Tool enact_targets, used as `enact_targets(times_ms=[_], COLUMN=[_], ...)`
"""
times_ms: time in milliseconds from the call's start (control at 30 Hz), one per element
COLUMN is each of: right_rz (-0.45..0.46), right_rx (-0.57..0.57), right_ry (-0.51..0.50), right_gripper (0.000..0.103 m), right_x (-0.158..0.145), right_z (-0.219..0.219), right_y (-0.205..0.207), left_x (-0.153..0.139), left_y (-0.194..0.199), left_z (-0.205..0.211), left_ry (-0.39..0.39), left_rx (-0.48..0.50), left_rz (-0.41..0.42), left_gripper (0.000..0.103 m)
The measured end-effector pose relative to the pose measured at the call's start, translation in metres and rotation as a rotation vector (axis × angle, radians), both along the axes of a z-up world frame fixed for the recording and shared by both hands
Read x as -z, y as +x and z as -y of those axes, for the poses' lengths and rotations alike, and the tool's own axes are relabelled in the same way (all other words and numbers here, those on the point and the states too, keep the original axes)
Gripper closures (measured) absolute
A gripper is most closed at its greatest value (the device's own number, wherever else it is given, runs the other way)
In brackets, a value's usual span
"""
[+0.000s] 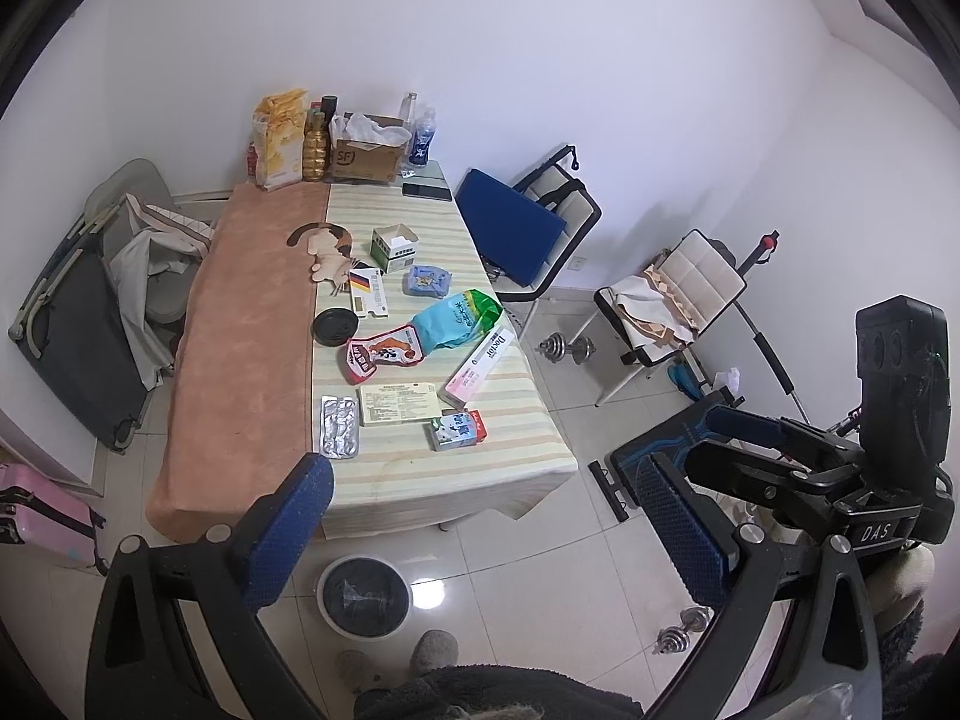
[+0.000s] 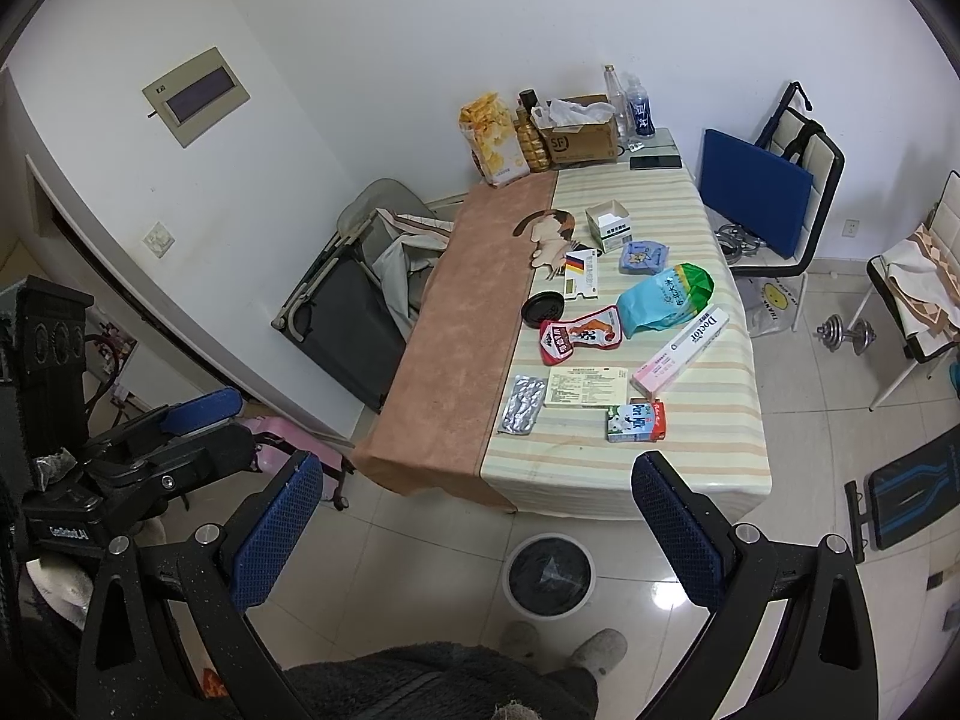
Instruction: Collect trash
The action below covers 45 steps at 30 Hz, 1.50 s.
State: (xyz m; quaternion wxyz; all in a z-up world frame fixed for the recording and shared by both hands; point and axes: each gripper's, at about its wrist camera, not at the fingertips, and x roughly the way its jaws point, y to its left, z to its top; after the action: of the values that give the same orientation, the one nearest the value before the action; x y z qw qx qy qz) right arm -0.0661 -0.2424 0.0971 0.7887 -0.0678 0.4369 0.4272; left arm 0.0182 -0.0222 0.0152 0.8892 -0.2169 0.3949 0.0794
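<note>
Trash lies scattered on the striped half of the table [image 1: 420, 474] [image 2: 708, 474]: a small milk carton [image 1: 457, 429] [image 2: 636, 420], a silver blister pack [image 1: 339, 434] [image 2: 521, 404], a leaflet [image 1: 398, 403] [image 2: 585, 385], a pink Doctor box [image 1: 480, 367] [image 2: 681, 351], a red snack wrapper [image 1: 378, 355] [image 2: 577, 334], a blue-green bag [image 1: 456, 317] [image 2: 663, 298] and a black lid [image 1: 335, 325] [image 2: 543, 308]. A white bin with a black liner [image 1: 363, 596] [image 2: 549, 575] stands on the floor in front of the table. My left gripper [image 1: 486, 531] and right gripper [image 2: 480, 531] are open, empty and held above the floor short of the table.
A box, bottles and a yellow bag [image 1: 279, 138] stand at the table's far end. Chairs [image 1: 540, 222] and dumbbells [image 1: 567, 348] are on the right, a folded cot [image 1: 78, 324] and pink suitcase [image 1: 42, 516] on the left. Slippered feet [image 2: 594, 651] are near the bin.
</note>
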Motion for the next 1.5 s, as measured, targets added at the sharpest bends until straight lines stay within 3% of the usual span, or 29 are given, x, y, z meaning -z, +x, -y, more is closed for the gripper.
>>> enact_targets(times_ms=[533,567,700,800,967,1067,1167,1367,1500], right_rz=[-0.010,-0.009,0.023,0.036,-0.031,-0.133,-0.179,-0.231,-0.247], right_rx=[0.008,0.017,0.110,0.209,0.343,0.386,0.406,0.334,0.259], right_ry=[0.010,0.012,-0.018,-0.082,-0.198,-0.263,-0.319,-0.460,-0.541], right_gripper=[0.000,0.000,0.000,0.000,0.000,0.000,0.000,0.000,0.000], right_x=[-0.005,-0.006,0.003,0.023,0.096,0.159,0.211,0.316,0.362], right_z=[-0.003,-0.004,-0.010,-0.013,-0.025,-0.039,-0.052,-0.102,-0.134], right_y=[-0.004,-0.006,-0.004,0.008,0.054,0.097,0.139,0.230,0.262], left_x=[0.010,0.012,0.034,0.065,0.143,0.198,0.248,0.331,0.370], left_y=[-0.003,-0.004,0.008,0.018,0.048,0.076,0.102,0.150,0.177], left_z=[0.001,-0.003,-0.020,-0.041,-0.080,-0.099,-0.110,-0.129,-0.139], left_ry=[0.004,0.027,0.249,0.316,0.318,0.255,0.204,0.084,0.021], left_rx=[0.010,-0.007,-0.153,-0.211,-0.254,-0.253,-0.248,-0.276,-0.292], left_rz=[-0.001,-0.008,-0.089,-0.150,-0.292,-0.407,-0.505,-0.667,-0.727], left_gripper=[0.000,0.000,0.000,0.000,0.000,0.000,0.000,0.000,0.000])
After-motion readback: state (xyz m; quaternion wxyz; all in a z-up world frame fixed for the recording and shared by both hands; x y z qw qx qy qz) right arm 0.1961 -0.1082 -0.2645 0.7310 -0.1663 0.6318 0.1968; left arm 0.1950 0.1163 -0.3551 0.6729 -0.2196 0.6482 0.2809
